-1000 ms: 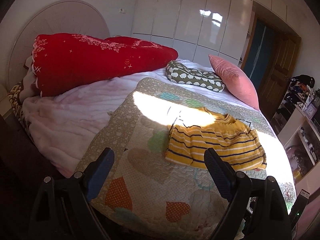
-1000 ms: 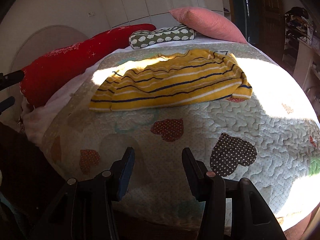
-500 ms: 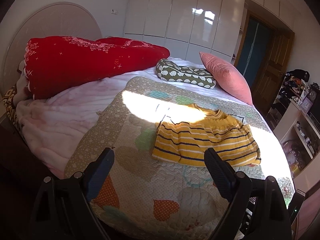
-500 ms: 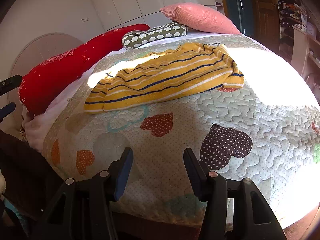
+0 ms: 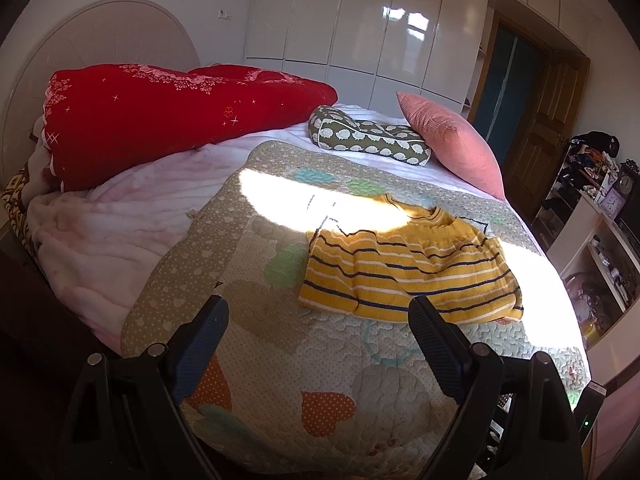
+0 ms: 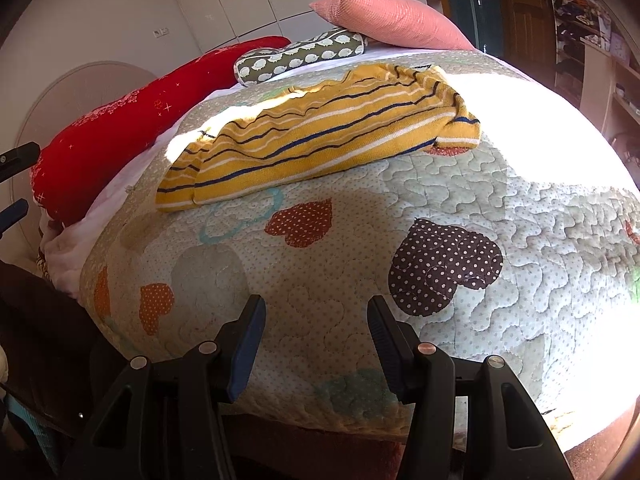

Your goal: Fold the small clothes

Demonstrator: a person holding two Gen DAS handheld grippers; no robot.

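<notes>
Left wrist view: left gripper (image 5: pixel 316 312) spread wide, empty, above a heart-patterned quilt (image 5: pixel 260 344); yellow striped sweater (image 5: pixel 408 276) lies just beyond. Right wrist view: right gripper (image 6: pixel 316 312) parted, empty; sweater (image 6: pixel 320 132) well ahead, near a pink pillow (image 6: pixel 388 20).

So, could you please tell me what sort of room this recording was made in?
Most likely a home bedroom: a bed with a heart-patterned quilt, a pink pillow near a rounded headboard, and glossy white wardrobes along the wall. A striped yellow sweater lies on the quilt.
</notes>
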